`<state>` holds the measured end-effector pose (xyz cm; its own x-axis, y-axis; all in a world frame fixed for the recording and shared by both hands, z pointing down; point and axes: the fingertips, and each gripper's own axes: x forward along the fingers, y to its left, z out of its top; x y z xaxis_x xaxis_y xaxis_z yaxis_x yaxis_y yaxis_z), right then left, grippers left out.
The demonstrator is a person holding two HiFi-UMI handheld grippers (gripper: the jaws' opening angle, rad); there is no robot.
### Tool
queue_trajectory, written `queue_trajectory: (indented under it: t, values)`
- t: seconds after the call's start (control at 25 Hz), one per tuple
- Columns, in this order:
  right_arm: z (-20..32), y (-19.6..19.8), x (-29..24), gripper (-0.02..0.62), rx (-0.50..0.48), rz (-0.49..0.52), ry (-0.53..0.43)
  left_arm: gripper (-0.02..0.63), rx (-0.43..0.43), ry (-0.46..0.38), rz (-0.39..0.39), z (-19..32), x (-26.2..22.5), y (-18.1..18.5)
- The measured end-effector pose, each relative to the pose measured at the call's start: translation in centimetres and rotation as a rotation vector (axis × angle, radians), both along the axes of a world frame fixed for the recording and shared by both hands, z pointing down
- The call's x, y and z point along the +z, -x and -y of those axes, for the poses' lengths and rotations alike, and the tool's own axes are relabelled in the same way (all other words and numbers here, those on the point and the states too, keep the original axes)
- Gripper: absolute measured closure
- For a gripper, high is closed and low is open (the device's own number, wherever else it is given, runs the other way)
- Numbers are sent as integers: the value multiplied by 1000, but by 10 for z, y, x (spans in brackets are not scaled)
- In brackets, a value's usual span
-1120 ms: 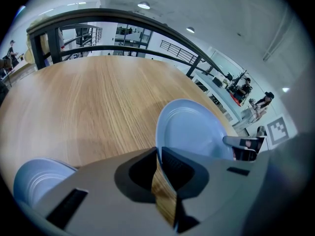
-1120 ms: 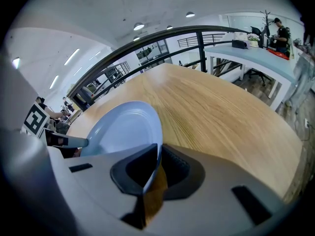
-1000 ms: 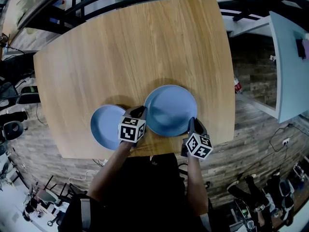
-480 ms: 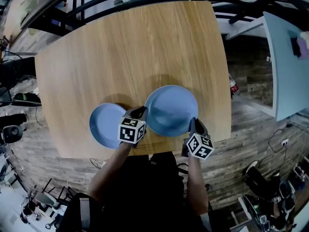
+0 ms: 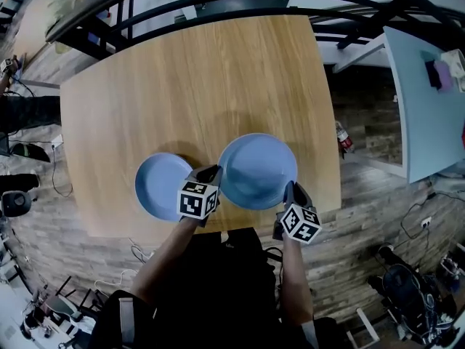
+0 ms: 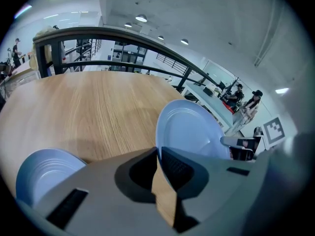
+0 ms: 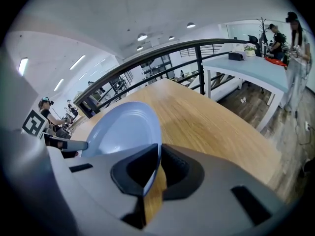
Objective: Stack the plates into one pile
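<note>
Blue plate [image 5: 258,169] is gripped at opposite rims by left gripper [image 5: 212,171] and right gripper [image 5: 290,188] (jaws narrowly apart, clamping it).

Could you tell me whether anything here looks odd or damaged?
Nothing stands out: the left gripper and right gripper hold the large plate by its rim; the small plate lies flat on the table.
</note>
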<state>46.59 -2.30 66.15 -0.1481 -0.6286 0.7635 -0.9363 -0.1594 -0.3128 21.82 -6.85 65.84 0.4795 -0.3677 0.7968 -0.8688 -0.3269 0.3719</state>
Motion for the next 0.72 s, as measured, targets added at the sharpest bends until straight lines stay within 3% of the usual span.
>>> queue_trajectory:
  t: [0.28, 0.72]
  values:
    - [-2, -14, -18, 554, -31, 8, -57, 561, -25, -47, -6, -14, -16, -12]
    - [-15, -5, -47, 555, -88, 7, -116, 563, -96, -95, -13, -44, -41, -1]
